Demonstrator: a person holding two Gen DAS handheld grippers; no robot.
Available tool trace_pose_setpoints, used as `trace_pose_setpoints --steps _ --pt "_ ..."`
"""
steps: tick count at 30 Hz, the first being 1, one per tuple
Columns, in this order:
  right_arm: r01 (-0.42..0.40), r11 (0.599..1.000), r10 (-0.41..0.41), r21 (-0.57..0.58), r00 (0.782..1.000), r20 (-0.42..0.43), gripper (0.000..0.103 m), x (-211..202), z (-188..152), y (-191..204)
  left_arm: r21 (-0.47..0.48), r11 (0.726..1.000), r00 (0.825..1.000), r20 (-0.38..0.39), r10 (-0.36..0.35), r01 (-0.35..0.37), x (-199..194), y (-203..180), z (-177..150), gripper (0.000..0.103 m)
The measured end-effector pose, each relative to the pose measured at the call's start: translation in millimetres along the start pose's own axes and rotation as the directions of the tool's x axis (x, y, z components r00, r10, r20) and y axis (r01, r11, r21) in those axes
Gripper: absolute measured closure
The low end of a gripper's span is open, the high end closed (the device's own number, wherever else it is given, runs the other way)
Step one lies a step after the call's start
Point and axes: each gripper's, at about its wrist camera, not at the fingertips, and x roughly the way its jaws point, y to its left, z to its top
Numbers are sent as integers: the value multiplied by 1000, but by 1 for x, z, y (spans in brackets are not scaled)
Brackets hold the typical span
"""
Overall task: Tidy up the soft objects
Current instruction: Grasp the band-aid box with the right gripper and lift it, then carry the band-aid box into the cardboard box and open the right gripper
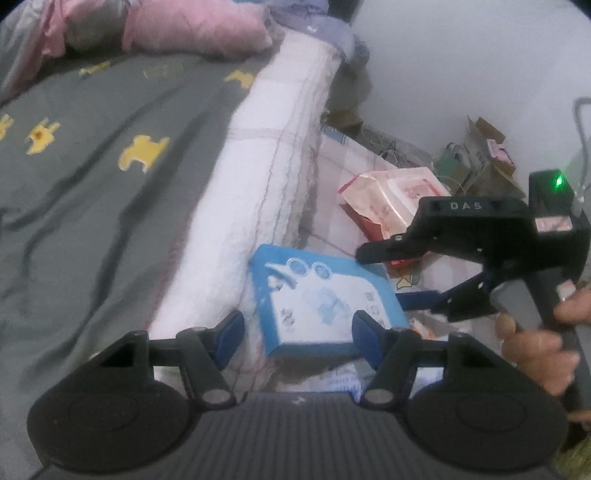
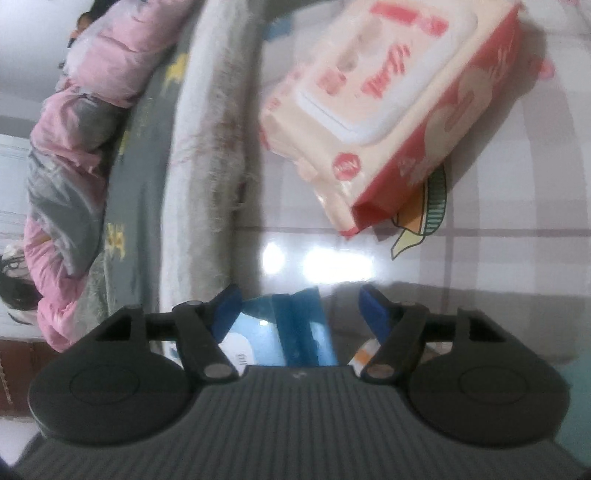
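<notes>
A blue and white flat box (image 1: 325,299) lies on the checked sheet beside the mattress edge. My left gripper (image 1: 297,336) is open, its blue fingers on either side of the box's near end. My right gripper (image 1: 380,277) is open at the box's right edge, held in a hand. In the right wrist view the right gripper (image 2: 297,308) is open with the blue box (image 2: 295,332) between its fingers. A pink and red pack of wet wipes (image 1: 391,199) lies farther right on the sheet, large in the right wrist view (image 2: 391,99).
A grey quilt with yellow figures (image 1: 92,184) covers the bed, with pink pillows (image 1: 192,29) at its head. A white mattress edge (image 1: 266,147) runs alongside. Cardboard boxes and clutter (image 1: 476,155) stand by the white wall.
</notes>
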Motion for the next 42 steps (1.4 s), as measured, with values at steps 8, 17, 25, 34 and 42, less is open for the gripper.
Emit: trace_pose_setpoints --steps 8,17,25,34,42 --pt "-77 995 78 -67 997 7 34 -10 -14 27 -47 999 1000 18 -20 21 -15 -5 5 37" --pt "-162 979 171 -124 983 66 35 -85 -41 63 -72 995 994 88 -67 73 -89 -25 1 37" --pt "-180 979 193 -100 972 134 34 -195 -110 17 16 978 976 60 -207 207 -137 -101 -46 37" --pt "-140 987 109 85 950 293 33 -319 -190 -130 201 902 924 -94 -371 382 -136 -239 -128 35" --pt "-99 977 19 191 924 381 33 -376 -210 -229 287 836 877 -267 -398 467 -118 -319 -195 33"
